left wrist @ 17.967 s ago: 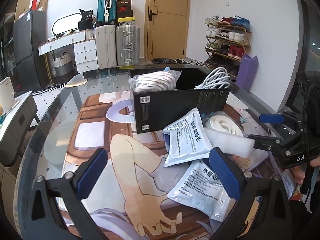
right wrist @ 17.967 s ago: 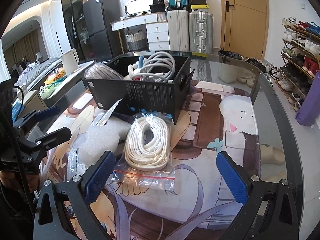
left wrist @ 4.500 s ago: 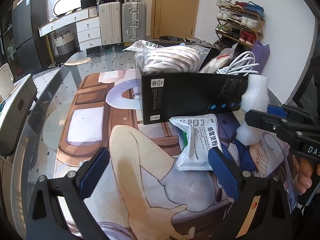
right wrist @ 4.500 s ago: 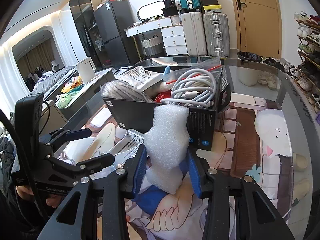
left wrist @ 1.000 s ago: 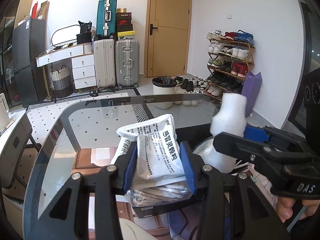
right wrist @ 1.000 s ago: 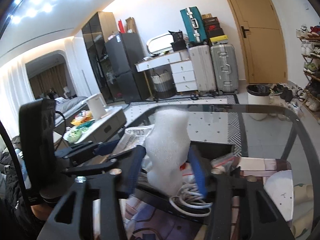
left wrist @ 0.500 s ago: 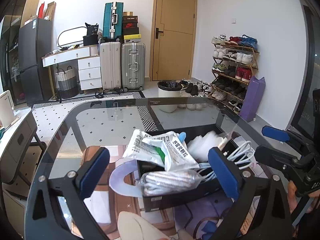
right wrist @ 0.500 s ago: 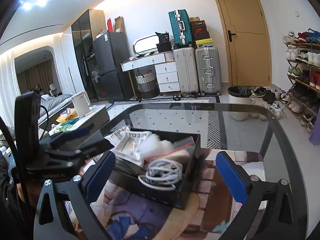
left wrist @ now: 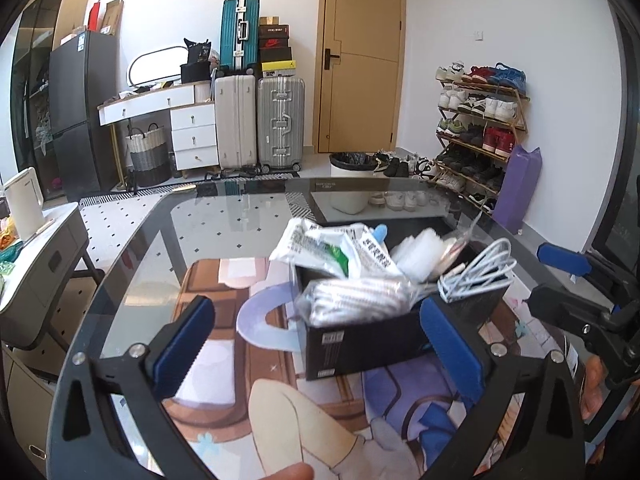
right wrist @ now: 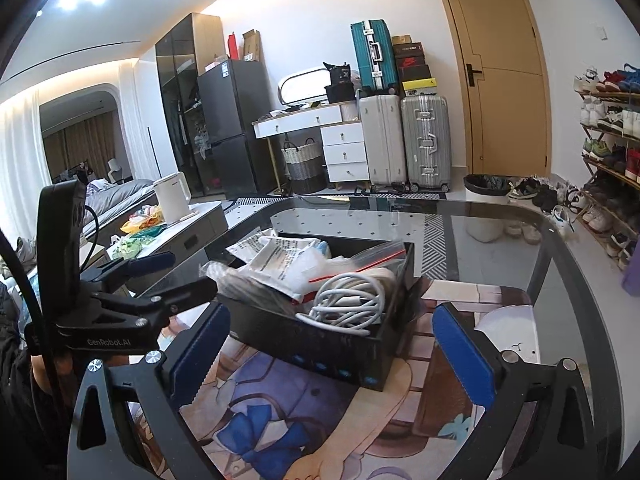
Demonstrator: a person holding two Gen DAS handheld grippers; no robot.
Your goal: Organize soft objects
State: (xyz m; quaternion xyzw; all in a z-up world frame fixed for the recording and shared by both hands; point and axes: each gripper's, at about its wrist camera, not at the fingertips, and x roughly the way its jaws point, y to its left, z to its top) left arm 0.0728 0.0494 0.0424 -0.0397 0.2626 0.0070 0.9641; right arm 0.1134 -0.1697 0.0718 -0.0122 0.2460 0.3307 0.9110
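A black box [left wrist: 372, 344] stands on the printed mat on the glass table, also in the right wrist view [right wrist: 332, 354]. It holds white printed pouches [left wrist: 340, 246], a bagged striped cloth [left wrist: 356, 302], a white foam piece [left wrist: 420, 250], a white cable coil [right wrist: 346, 300] and a zip bag [right wrist: 376, 254]. My left gripper [left wrist: 316, 344] is open and empty, in front of the box. My right gripper [right wrist: 330, 348] is open and empty, in front of the box on the other side.
The glass table's rim [right wrist: 576, 264] curves around the mat [left wrist: 224, 280]. A grey side cabinet with a white kettle [right wrist: 172, 196] stands to the left. Suitcases [left wrist: 260, 120], a shoe rack [left wrist: 480, 128] and a bin [left wrist: 350, 184] stand behind.
Both grippers have pulled a little further back from the box and stayed open. A second ago the left held a pouch and the right the foam; both now lie in the box.
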